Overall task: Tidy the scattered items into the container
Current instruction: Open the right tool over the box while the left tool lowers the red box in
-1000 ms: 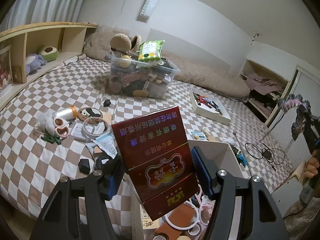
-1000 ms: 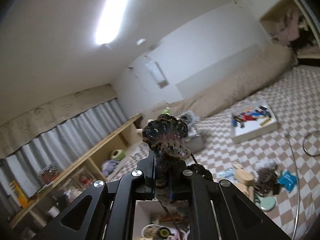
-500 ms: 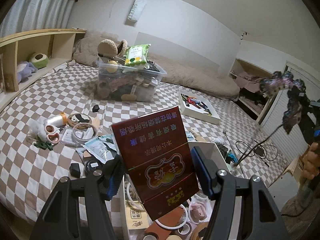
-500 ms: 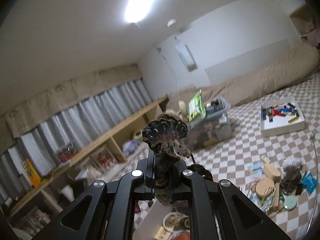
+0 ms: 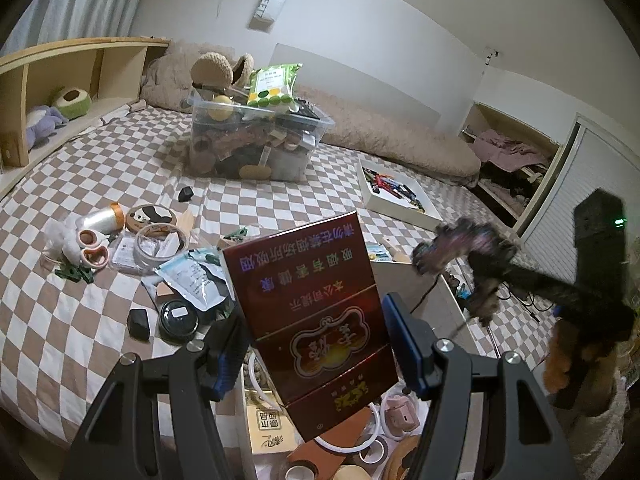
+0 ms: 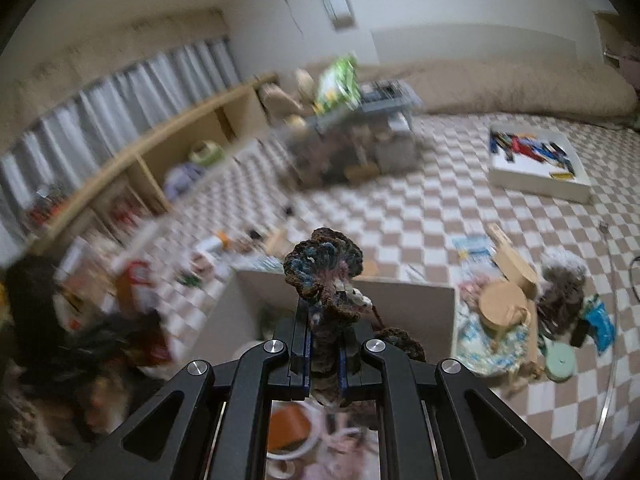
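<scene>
My left gripper [image 5: 316, 344] is shut on a dark red cigarette carton [image 5: 308, 320] and holds it tilted above the white container [image 5: 404, 284], which holds tape rolls and small boxes. My right gripper [image 6: 323, 354] is shut on a dark knitted scrunchie [image 6: 324, 272] and hangs over the same container [image 6: 404, 300]. In the left wrist view the scrunchie [image 5: 460, 244] and the right gripper's arm show at the right, above the container's far side.
Scattered items lie on the checkered bed: tape rolls [image 5: 160, 240], foil packets [image 5: 196, 280], a black puck [image 5: 178, 320] left of the container; a wooden brush [image 6: 504, 304] and dark fluffy thing [image 6: 560, 300] right of it. A full clear bin [image 5: 256, 148] and a white tray [image 5: 396, 196] stand farther back.
The right gripper has swung down and inward with the scrunchie, from pointing at the ceiling to over the container. The left gripper keeps the carton over the container, shifted slightly.
</scene>
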`<state>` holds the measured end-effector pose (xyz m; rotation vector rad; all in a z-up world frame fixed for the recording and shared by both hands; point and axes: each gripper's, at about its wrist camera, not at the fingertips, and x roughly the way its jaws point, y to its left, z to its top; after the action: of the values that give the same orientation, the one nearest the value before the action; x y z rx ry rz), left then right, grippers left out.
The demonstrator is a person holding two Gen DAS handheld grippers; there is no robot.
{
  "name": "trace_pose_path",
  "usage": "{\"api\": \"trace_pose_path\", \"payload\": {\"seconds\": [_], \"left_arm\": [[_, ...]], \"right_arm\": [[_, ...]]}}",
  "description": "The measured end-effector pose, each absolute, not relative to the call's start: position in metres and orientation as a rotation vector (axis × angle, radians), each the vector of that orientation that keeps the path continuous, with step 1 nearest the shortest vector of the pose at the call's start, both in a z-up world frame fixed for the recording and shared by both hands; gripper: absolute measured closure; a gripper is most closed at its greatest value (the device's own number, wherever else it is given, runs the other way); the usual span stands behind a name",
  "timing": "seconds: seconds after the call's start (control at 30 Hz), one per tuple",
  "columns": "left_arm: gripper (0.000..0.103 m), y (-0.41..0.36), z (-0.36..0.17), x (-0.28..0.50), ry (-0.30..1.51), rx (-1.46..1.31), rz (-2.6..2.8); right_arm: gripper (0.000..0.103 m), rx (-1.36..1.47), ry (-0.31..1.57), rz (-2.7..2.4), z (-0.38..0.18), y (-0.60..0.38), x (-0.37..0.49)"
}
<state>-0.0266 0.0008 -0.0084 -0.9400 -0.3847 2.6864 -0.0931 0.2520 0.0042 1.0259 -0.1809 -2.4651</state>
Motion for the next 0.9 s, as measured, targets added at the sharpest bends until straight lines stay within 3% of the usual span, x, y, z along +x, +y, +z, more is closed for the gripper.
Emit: {"api": "trace_pose_path", "payload": {"seconds": [0.57,0.6,0.67,0.7,0.9], "left_arm": [[0.039,0.012,-0.017,-0.073,-0.339,-1.052,2.58],[0.039,0.014,-0.018,-0.076,-0.331,-1.06,2.573],[0.039,0.019,-0.02,-0.082,-0.309,-1.078,2.563],[0.039,0.022,-0.021,-0.085,-0.298,-1.087,2.559],[0.039,0.032,-0.031,-0.096,-0.252,-1.136,2.539]], "right_arm": [[0.091,1.249,-0.063,-2.47,-0.049,0.245,-0.132],[0.084,1.245,-0.061,-2.473,-0.049,0.245,-0.132],[0.051,1.234,-0.074,-2.478,-0.048,0.246,-0.131],[0.027,1.227,-0.078,-2.481,-0.047,0.246,-0.13],[0.025,1.164,-0.098,-2.475,-0.038,0.248,-0.124]]}}
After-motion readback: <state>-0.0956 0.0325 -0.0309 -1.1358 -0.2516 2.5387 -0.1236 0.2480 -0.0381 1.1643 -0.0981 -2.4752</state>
